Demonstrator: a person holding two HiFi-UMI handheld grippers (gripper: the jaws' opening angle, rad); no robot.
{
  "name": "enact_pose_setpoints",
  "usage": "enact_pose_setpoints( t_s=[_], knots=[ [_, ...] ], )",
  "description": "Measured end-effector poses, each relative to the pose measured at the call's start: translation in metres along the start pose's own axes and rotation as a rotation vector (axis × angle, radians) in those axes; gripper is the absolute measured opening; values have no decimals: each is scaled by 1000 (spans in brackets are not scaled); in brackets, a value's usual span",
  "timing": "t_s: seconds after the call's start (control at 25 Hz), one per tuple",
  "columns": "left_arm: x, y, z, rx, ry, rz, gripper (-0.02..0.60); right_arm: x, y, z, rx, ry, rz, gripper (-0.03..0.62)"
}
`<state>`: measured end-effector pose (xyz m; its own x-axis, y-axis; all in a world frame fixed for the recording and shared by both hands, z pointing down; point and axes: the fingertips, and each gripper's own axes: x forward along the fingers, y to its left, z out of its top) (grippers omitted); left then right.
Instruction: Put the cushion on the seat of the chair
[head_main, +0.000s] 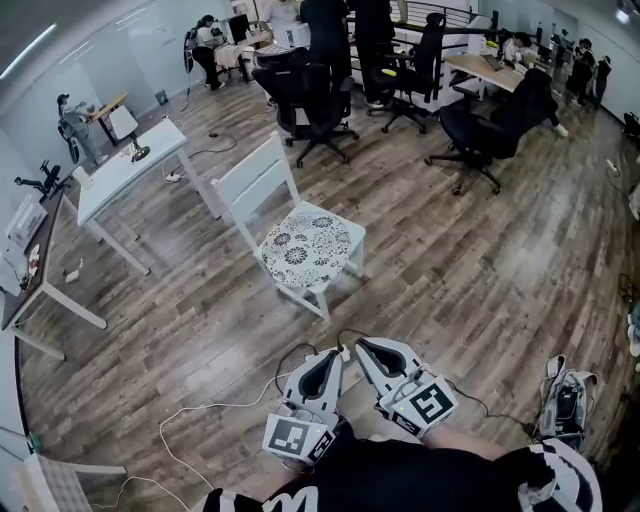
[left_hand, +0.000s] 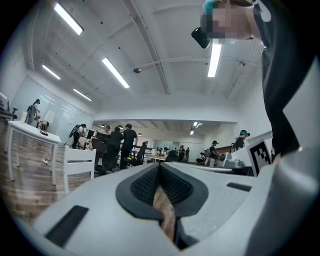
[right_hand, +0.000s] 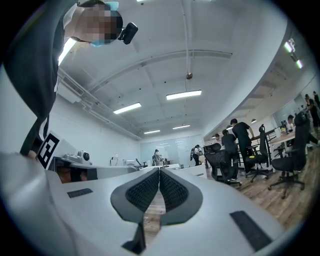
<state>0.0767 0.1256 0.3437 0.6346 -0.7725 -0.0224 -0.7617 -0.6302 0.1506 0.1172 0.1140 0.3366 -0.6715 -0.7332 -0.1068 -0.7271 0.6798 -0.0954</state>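
The cushion (head_main: 305, 248), round-cornered with a dark floral print on white, lies flat on the seat of the white chair (head_main: 255, 180) and covers nearly all of it. The chair stands on the wooden floor (head_main: 450, 270) in the middle of the room, its slatted back toward the far left.

The person stands well back from the chair and holds both tools low and close to the body, side by side and pointing roughly toward it. The left tongs (head_main: 338, 354) are closed: in the left gripper view the two ribbed black pads (left_hand: 145, 186) meet at their tips, with nothing between them and only a sliver of floor showing through the gap lower down. The right tongs (head_main: 364, 346) are closed the same way, pads (right_hand: 172, 190) touching at the front and holding nothing. Neither touches the chair or the cushion.

A white tabletop (head_main: 130, 170) stands to the left of the chair, apart from it, with a small lamp-like thing on it. Black office chairs (head_main: 305, 95) are grouped behind, and several people stand or sit around desks at the far end. A pale cable (head_main: 200, 410) trails across the floor near the person's feet.
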Motion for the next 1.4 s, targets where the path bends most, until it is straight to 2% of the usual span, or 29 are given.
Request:
enact_pose_setpoints(
  t_s=[0.4, 0.8, 0.96, 1.2, 1.4],
  knots=[
    [-35, -54, -21, 6, 21, 33, 6, -56, 22, -9, 35, 14, 36, 21],
    [-49, -70, -13, 0, -11, 40, 6, -72, 35, 0, -1, 6, 42, 21],
    [-52, -72, -21, 4, -10, 35, 6, -77, 36, -3, 40, -15, 41, 21],
    [-60, -69, -25, -6, 0, 42, 6, -76, 49, 3, -20, -18, 62, 21],
    [-63, -73, -25, 3, 5, 44, 6, -79, 48, -2, 14, -7, 57, 21]
  ],
)
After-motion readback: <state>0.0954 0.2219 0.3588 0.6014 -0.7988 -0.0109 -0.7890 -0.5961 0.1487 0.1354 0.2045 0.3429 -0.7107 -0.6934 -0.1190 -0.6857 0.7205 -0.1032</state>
